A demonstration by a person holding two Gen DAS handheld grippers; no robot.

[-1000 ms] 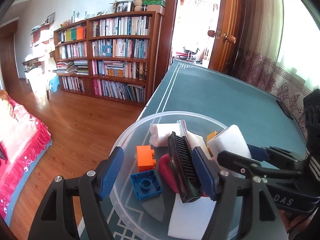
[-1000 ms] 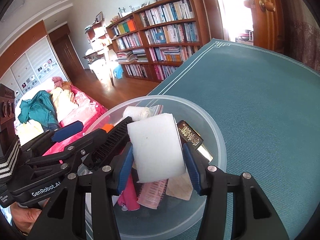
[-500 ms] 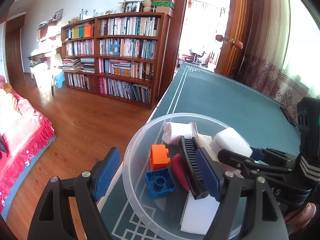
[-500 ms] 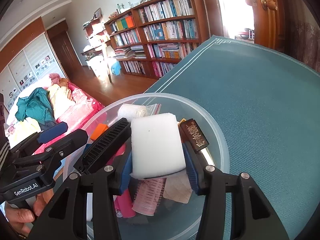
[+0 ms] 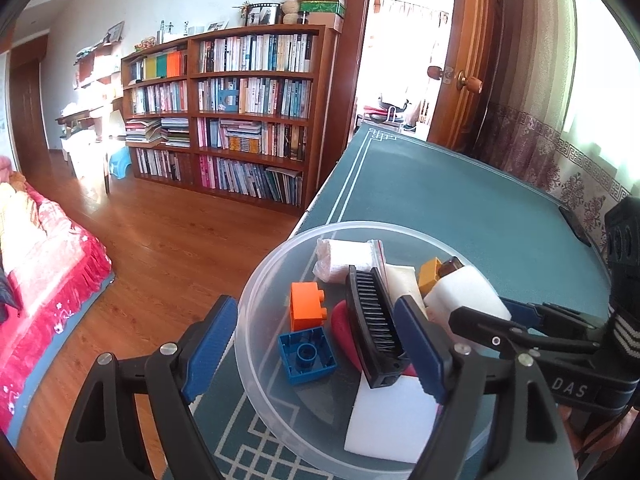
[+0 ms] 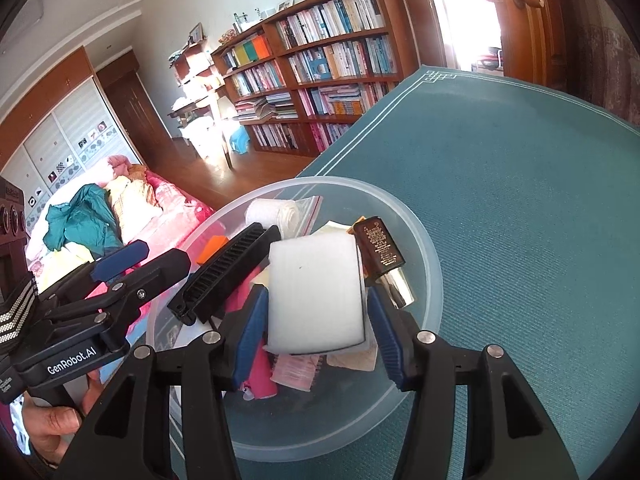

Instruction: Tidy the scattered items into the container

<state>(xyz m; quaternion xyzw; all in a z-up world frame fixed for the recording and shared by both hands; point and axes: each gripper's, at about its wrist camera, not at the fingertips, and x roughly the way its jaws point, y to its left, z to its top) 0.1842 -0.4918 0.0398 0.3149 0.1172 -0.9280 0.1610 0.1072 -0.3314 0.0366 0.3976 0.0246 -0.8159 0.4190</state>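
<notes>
Left wrist view: translucent round plastic bowl (image 5: 256, 320) on green desk (image 5: 460, 200) holds orange toy brick (image 5: 306, 306), blue toy brick (image 5: 306, 356) and black comb (image 5: 374, 324) (leaning); left gripper (image 5: 316, 344) jaws apart; right gripper (image 6: 316, 330) jaws apart beside white foam block (image 6: 316, 292).

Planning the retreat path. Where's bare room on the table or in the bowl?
Bare: the cloth right of and beyond the bowl, out to its white border. In the bowl, only the near-left floor by the blue brick. Crowded: middle and right, around comb and sponge.

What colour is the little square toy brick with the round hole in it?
Blue. The square toy brick shows best in the left wrist view, lying in the clear plastic bowl.
</notes>
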